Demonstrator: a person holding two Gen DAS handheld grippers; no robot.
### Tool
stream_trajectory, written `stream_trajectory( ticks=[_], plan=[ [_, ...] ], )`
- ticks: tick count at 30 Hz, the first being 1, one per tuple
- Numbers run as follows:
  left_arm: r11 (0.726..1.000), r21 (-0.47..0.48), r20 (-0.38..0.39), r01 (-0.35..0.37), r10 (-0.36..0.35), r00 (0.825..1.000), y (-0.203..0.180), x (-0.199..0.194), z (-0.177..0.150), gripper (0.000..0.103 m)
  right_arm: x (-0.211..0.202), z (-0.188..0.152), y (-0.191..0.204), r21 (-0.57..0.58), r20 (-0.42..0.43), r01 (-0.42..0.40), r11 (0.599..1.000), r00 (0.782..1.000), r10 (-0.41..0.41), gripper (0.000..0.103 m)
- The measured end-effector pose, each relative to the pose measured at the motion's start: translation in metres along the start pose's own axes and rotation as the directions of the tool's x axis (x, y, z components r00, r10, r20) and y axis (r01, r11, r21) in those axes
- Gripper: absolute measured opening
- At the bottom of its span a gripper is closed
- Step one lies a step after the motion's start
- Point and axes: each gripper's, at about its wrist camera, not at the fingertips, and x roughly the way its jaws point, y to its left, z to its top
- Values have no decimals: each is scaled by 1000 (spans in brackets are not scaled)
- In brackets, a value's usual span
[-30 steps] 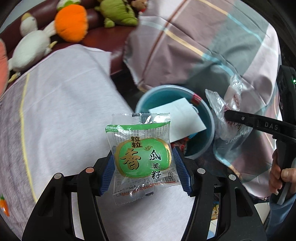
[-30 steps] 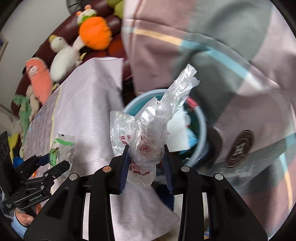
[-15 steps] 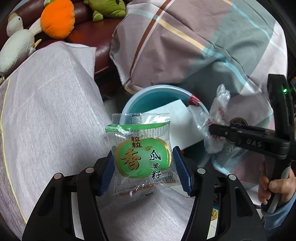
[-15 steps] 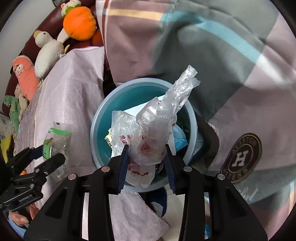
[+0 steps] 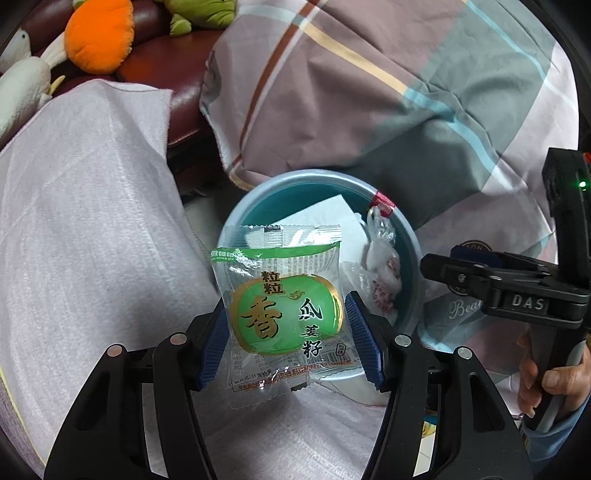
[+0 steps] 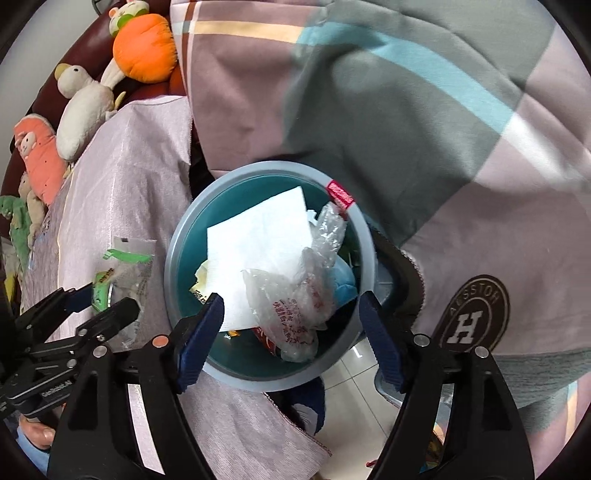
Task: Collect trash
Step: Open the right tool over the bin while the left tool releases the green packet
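Left wrist view: left gripper clamped on one green snack wrapper, both blue pads pressed against its sides, wrapper upright and held over the near rim of one blue bin. Inside the bin: one white paper sheet, one crumpled clear plastic bag. One red tag on the far rim. Right gripper in from the right edge, at the bin's right side, jaw gap not readable from this angle; one hand on its handle. Around: one pale lilac cloth left, one plaid blanket above, two plush toys fully visible top left, one orange, one white. Right wrist view: right gripper with jaws apart, just been opening, nothing pressed between the pads; clear plastic bag lying loose in the bin below, on the paper sheet. Bin also holds one blue item, partly hidden. Left gripper lower left, closed on the snack wrapper, just beside the bin's left rim. One round H badge on the blanket, right. Plush count here: one orange, one white, one pink.
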Motion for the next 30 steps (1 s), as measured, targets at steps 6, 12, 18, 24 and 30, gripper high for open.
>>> stream_trajectory(
  ticks=[6,12,18,24,30],
  plan=[
    [999,15,-14,28,-28,1000,-7,14,5,62,-8,0,-2,-16,11,45,999,999,-45,76],
    [998,39,-28,40,-39,999,-15,26,7,66,-11,0,-10,0,3,76,997,997,-76,76],
    [998,63,-37,31,-29,999,-20,34,10,82,-16,-1,-15,24,3,100,995,995,-100,79],
    [998,66,-8,15,-15,1000,-16,24,8,88,-21,-3,-16,39,7,118,992,993,-119,82],
    [998,58,6,5,-5,1000,-8,11,1,89,-19,-5,-10,41,-7,117,992,993,-117,84]
  ],
)
